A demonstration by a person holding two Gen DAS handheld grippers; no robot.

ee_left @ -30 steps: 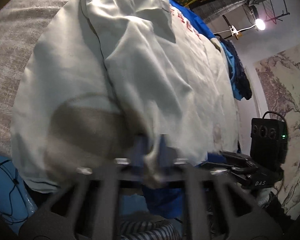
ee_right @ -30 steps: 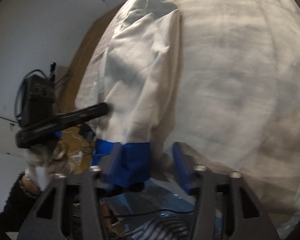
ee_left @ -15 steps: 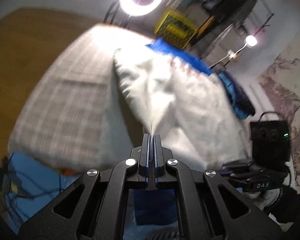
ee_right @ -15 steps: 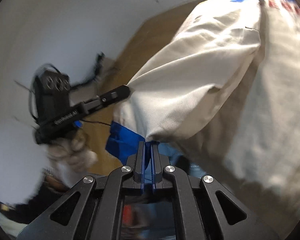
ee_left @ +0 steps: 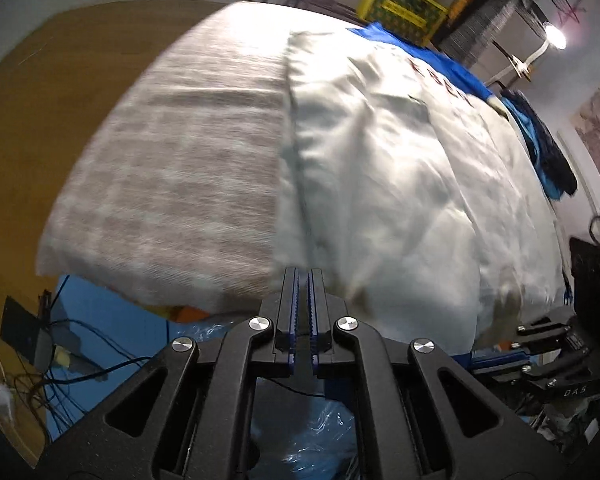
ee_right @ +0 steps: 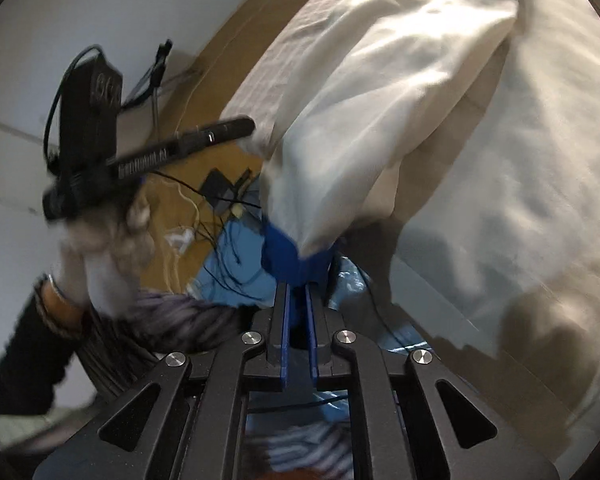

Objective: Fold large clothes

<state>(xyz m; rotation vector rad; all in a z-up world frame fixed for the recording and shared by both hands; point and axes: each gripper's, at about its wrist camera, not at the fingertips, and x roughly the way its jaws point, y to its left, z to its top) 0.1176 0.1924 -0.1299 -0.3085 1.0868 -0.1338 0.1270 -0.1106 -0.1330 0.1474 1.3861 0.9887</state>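
A large white garment [ee_left: 400, 168] with a blue collar and red letters lies spread on the bed. In the left wrist view its folded edge runs straight down into my left gripper [ee_left: 303, 274], which is shut on that thin edge just past the bed's near side. In the right wrist view the garment's sleeve [ee_right: 380, 92] hangs lifted off the bed. Its blue cuff [ee_right: 292, 260] is bunched between the pads of my right gripper [ee_right: 298, 292], whose jaws are opening slightly. The left gripper's fingers [ee_right: 220, 132] show at the left, close to the fabric edge.
A pale checked cover [ee_left: 180, 160] lies over the bed, with wooden floor [ee_left: 32, 100] beyond it. Cables and a power strip [ee_left: 52, 344] lie on the floor by blue plastic [ee_left: 100, 308]. Dark blue clothes [ee_left: 552, 160] hang off the far right side. A gloved hand [ee_right: 100, 240] holds the left gripper.
The right jaws, open beside the blue cuff a second ago, have closed on it and lifted the sleeve. Both grippers have drawn back from the bed, and more of the cover shows.
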